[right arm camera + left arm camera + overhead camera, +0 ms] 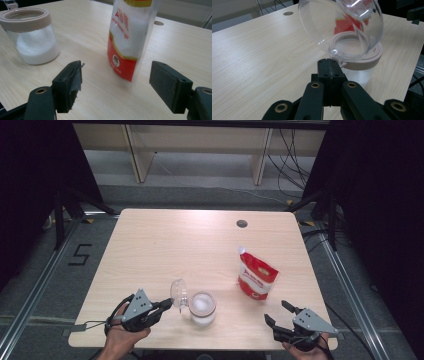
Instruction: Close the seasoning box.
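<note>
1. High view: left gripper (167, 305) pinches the tab of the clear lid (178, 292), swung up on the near-left side of the jar (202, 308).
2. Jar, part full of white grains, stands at the table's (165, 240) near edge, centre.
3. Right gripper (278, 313), jaws wide and empty, faces the red-and-white pouch (256, 276).
4. Judged step: jar opened for filling. Next: close squarely on the upright pouch without tipping it.

Both tongs are black, left tongs (169, 304) and right tongs (278, 313), each topped by a grey three-cornered plate with small dark holes. Brass-ringed pivots dot the black arms; thin black cables trail behind.
</note>
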